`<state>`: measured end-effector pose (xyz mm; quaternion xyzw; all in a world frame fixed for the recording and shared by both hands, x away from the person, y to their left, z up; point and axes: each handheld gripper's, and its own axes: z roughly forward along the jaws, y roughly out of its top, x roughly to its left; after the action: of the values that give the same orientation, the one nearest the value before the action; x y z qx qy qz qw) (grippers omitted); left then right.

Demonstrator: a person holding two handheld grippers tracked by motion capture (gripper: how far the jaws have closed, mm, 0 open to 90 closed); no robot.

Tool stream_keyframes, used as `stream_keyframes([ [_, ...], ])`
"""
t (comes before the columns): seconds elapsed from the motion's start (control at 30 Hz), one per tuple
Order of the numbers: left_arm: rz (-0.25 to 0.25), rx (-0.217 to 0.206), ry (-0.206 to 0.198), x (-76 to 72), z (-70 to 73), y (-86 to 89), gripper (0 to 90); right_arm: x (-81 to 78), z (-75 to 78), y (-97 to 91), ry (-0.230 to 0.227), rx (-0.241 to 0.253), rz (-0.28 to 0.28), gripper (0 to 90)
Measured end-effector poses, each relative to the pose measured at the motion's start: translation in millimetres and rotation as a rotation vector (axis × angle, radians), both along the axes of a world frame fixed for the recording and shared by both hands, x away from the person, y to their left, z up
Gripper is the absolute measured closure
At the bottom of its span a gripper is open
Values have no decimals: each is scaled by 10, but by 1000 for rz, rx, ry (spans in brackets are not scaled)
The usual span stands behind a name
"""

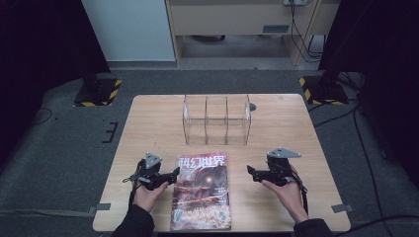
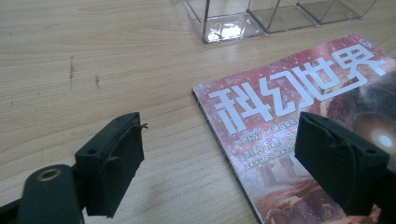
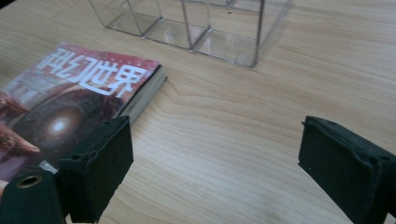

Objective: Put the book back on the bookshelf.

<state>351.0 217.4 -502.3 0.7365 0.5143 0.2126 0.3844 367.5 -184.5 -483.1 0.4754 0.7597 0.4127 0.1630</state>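
Both grippers — the left gripper (image 1: 174,173) and right gripper (image 1: 250,171) — gape wide, gripping nothing. They flank the magazine (image 1: 202,190), likely ready to lift it into the clear box (image 1: 216,120).

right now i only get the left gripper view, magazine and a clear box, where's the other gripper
Observer: The right gripper is on the magazine's far side, off its right edge, jaws open and empty.
Operator: how many slots in the box
Observer: Three, side by side; the clear organizer stands upright behind the magazine.
Operator: anything in them
Observer: No, all three look empty.
Operator: is my gripper touching the magazine
Observer: From the high view the left gripper sits at its left edge; contact I cannot tell.
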Motion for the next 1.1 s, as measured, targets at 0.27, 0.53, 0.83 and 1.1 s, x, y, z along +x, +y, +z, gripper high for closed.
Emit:
stream_keyframes([
  [0.27, -11, -1, 10, 25, -44, -17, 151, 29, 31, 262, -16, 12, 41, 110],
  [0.53, -19, 17, 43, 66, -132, -73, 152, 49, 16, 510, -10, 21, 81, 130],
  [0.83, -42, 38, 74, 116, -222, -122, 170, 87, -57, 660, 7, 31, 94, 172],
  [1.1, -80, 59, 99, 138, -280, -208, 154, 69, -179, 864, 47, 29, 141, 211],
])
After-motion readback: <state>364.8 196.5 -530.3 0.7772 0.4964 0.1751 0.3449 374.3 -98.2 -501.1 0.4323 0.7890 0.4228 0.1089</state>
